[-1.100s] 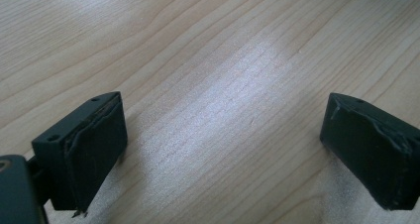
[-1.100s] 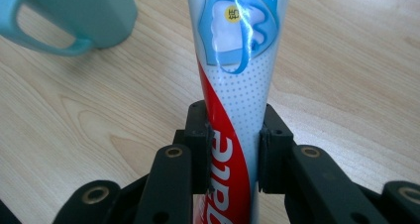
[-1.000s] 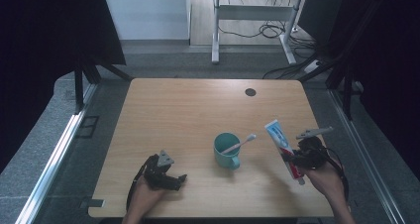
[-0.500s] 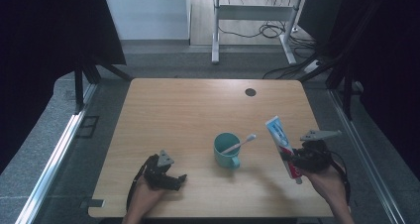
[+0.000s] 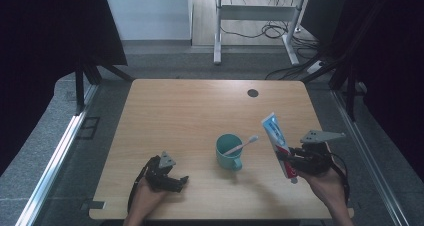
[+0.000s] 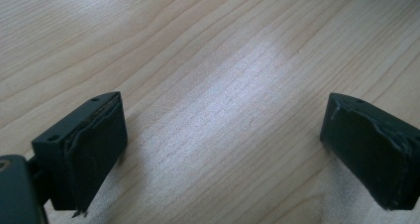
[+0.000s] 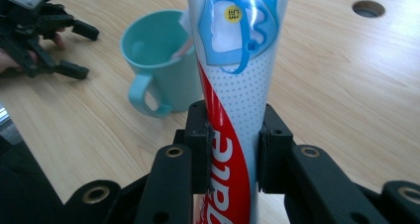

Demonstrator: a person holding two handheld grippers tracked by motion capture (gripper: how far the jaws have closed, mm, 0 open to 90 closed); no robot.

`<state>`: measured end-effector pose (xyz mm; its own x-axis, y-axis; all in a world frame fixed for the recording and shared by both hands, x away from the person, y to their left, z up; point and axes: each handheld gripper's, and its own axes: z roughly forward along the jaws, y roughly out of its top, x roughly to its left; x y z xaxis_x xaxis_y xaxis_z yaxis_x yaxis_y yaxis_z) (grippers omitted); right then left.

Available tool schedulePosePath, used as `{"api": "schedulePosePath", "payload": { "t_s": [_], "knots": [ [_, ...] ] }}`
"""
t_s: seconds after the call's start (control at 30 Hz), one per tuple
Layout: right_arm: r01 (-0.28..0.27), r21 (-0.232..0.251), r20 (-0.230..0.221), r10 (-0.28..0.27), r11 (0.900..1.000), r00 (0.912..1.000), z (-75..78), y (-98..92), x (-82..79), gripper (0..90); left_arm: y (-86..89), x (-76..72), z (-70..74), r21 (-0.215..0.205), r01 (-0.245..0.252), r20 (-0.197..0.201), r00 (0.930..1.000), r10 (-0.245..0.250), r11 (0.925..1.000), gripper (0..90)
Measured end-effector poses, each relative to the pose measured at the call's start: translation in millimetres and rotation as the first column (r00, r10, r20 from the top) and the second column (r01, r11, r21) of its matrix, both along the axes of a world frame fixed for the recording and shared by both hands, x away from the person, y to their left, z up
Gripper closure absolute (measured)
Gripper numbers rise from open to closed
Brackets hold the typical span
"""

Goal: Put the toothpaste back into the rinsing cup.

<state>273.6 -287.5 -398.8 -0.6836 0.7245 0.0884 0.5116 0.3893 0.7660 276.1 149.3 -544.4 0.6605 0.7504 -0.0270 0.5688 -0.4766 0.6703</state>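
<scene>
A white, red and blue toothpaste tube point(image 5: 278, 142) hangs tilted above the table's right side, cap end down. My right gripper point(image 5: 286, 158) is shut on the tube point(image 7: 233, 110), its pads pressing both sides of the lower body. Left of it stands a teal mug point(image 5: 230, 152) with a white toothbrush point(image 5: 241, 145) leaning out of it; the mug point(image 7: 158, 60) also appears in the right gripper view. My left gripper point(image 5: 180, 182) rests near the table's front left, jaws wide apart over bare wood point(image 6: 223, 115), with nothing between them.
The wooden table point(image 5: 190, 111) has a round cable hole point(image 5: 253, 92) at the back right. Beyond the far edge stand a metal desk frame point(image 5: 255, 16) and loose cables point(image 5: 280, 31) on the floor. Dark curtains flank both sides.
My right gripper has lifted the toothpaste tube a little higher and shifted slightly right. The left gripper, mug and toothbrush have kept still.
</scene>
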Motion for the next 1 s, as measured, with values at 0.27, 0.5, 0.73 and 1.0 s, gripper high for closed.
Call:
{"api": "schedulePosePath", "payload": {
  "t_s": [0.27,0.5,0.73,1.0],
  "knots": [
    [-0.045,0.032,0.018,0.045,0.998,0.9988,-2.3,19.3,1.7,71.5,0.3,0.1,0.2,0.004,0.003,0.000,1.0000,-0.003,1.0000,4.1],
    [-0.077,0.042,0.027,0.076,0.996,0.9967,-1.9,37.1,4.5,71.5,0.3,0.2,0.2,0.004,0.003,0.000,1.0000,-0.003,1.0000,4.1],
    [-0.105,0.044,0.042,0.104,0.993,0.9937,2.6,54.6,9.3,71.5,0.3,0.1,0.2,0.004,0.003,0.000,1.0000,-0.003,1.0000,4.1],
    [-0.114,0.058,0.049,0.111,0.992,0.9926,4.5,65.6,15.6,71.5,0.1,0.1,0.0,0.001,0.001,0.001,1.0000,-0.001,1.0000,4.1]
  ]
}}
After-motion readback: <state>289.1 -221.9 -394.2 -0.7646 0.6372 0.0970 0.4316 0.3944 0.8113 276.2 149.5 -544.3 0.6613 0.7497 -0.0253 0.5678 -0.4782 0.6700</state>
